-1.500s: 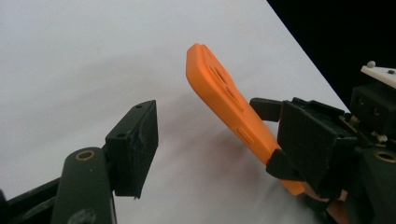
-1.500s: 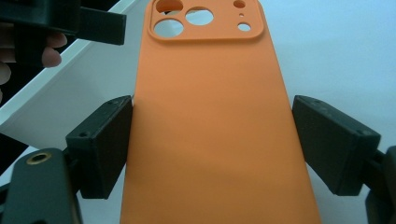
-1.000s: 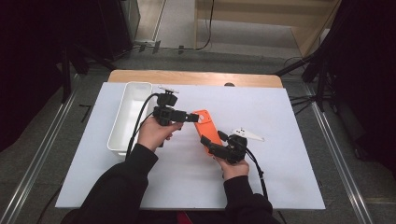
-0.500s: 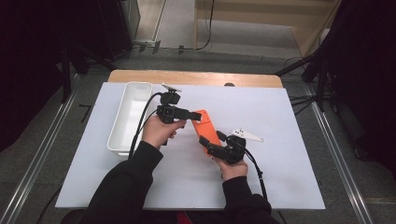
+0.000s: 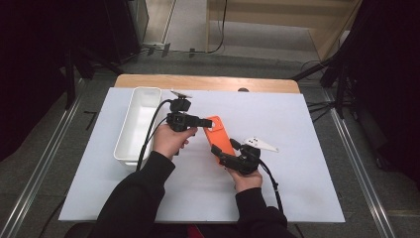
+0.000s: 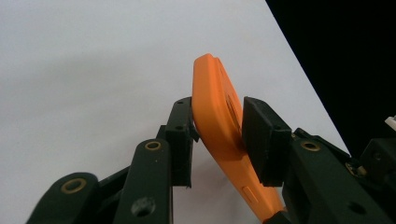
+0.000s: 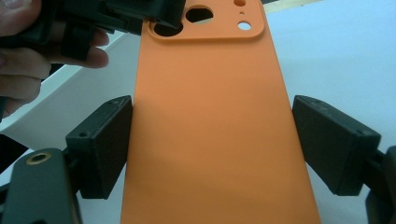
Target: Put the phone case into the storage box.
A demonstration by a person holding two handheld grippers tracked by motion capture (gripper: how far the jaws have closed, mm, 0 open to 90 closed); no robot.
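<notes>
The orange phone case (image 5: 220,139) hangs above the white desk (image 5: 307,198) just right of the tray (image 5: 136,126) — long axis toward the person, camera cutouts far — left gripper (image 5: 200,122) fingers pinching its far end, right gripper (image 5: 220,156) fingers flanking its near sides, slightly open.
</notes>
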